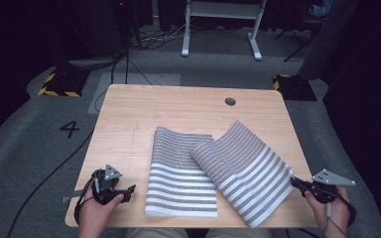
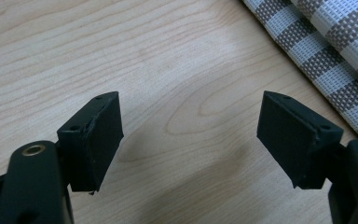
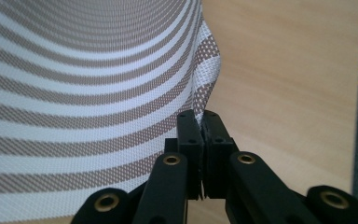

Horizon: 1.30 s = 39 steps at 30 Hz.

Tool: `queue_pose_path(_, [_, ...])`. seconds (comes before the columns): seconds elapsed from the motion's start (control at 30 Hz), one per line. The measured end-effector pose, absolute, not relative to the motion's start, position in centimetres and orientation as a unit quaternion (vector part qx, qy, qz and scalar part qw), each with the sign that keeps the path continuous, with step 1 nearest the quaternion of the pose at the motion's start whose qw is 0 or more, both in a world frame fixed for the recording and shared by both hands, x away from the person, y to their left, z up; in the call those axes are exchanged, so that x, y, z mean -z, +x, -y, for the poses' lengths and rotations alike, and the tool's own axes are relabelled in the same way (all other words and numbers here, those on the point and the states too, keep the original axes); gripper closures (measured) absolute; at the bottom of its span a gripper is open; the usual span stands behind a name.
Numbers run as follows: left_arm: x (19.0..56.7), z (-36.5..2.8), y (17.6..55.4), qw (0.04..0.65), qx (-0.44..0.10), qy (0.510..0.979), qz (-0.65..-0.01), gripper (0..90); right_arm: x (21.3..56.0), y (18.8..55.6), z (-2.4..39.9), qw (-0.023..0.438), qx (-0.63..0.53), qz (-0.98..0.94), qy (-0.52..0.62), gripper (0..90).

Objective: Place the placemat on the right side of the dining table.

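Observation:
Two brown-and-white striped woven mats lie on the wooden table (image 1: 129, 114). One mat (image 1: 181, 173) lies flat at the middle front. The other mat (image 1: 248, 166) lies to its right, overlapping it, with its right edge lifted. My right gripper (image 1: 294, 181) is shut on that lifted edge; in the right gripper view the mat (image 3: 84, 93) curves up from the pinched edge between the closed jaws (image 3: 201, 122). My left gripper (image 1: 127, 190) rests at the front left, open and holding nothing, with bare wood between its jaws (image 2: 191, 121). A mat corner (image 2: 331, 51) lies to its right.
A round cable hole (image 1: 230, 101) sits near the table's far right. Grey carpet surrounds the table, with cables, a white desk frame (image 1: 218, 29) behind, and yellow-black hazard blocks (image 1: 59, 84) at the far left and right.

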State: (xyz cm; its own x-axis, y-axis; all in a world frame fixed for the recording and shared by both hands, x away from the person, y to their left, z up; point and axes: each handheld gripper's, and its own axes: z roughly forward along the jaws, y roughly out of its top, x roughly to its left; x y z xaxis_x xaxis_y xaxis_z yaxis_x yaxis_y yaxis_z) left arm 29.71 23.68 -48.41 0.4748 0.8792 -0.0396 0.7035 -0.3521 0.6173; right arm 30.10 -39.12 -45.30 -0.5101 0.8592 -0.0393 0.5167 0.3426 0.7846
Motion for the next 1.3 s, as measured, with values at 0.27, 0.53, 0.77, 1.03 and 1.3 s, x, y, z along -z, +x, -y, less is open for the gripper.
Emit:
queue_pose_path(0.27, [48.4, -23.8, 29.0, 0.282, -0.155, 0.808, -0.493, 22.6, 42.9, 32.8, 40.2, 0.257, -0.374, -0.773, 0.443, 88.5])
queue_pose_path(0.53, [48.7, -24.9, 27.5, 0.276, -0.162, 0.800, -0.508, 22.6, 41.3, 36.2, 41.0, 0.295, -0.358, -0.771, 0.437, 88.3])
queue_pose_path(0.77, [48.9, -26.0, 26.1, 0.269, -0.169, 0.787, -0.528, 22.6, 41.7, 41.1, 40.6, 0.306, -0.323, -0.782, 0.436, 88.3])
queue_pose_path(1.03, [49.1, -26.9, 25.2, 0.266, -0.168, 0.781, -0.540, 22.5, 43.2, 45.5, 39.5, 0.338, -0.312, -0.769, 0.443, 65.2])
queue_pose_path(1.3, [49.1, -26.4, 25.8, 0.269, -0.164, 0.785, -0.534, 22.5, 41.9, 40.7, 39.3, 0.319, -0.371, -0.764, 0.421, 53.1])
